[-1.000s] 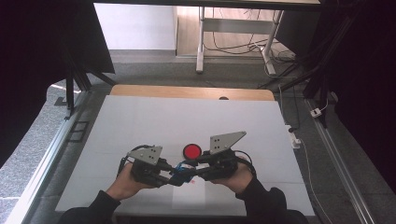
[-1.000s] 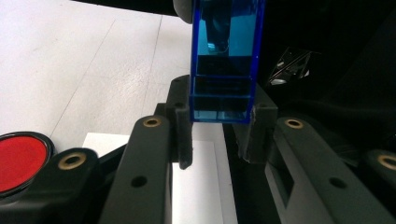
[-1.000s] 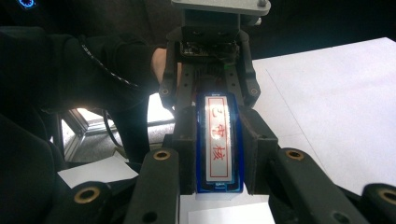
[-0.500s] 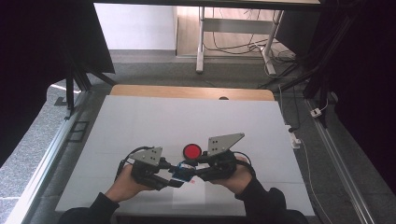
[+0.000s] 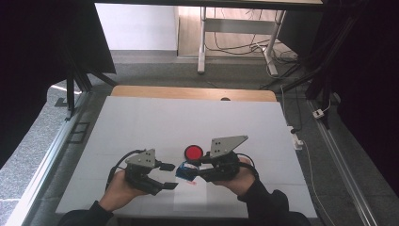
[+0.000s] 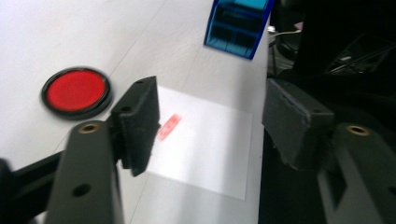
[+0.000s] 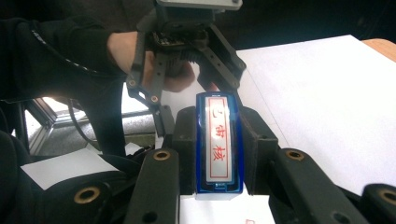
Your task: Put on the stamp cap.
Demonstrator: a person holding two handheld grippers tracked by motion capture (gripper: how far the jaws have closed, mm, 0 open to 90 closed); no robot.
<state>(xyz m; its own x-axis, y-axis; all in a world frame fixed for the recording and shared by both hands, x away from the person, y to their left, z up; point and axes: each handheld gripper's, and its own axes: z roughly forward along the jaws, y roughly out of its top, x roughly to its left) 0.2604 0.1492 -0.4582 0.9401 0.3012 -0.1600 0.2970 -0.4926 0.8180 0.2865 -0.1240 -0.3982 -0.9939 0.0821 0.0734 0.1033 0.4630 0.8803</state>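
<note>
Blue stamp [image 7: 219,144] sits clamped in the right gripper [image 7: 218,154]; the left gripper [image 6: 210,121], just opening, holds nothing.

White table [image 5: 141,122] with a wooden far edge [image 5: 188,92]; grey carpet floor [image 5: 155,70] beyond; a white-legged desk [image 5: 202,47] at the back over pale wood flooring, cables [image 5: 235,47] trailing beneath; dark curtains [image 5: 371,70] at both sides; metal rails [image 5: 339,160] along the table; daylight from the back.
</note>
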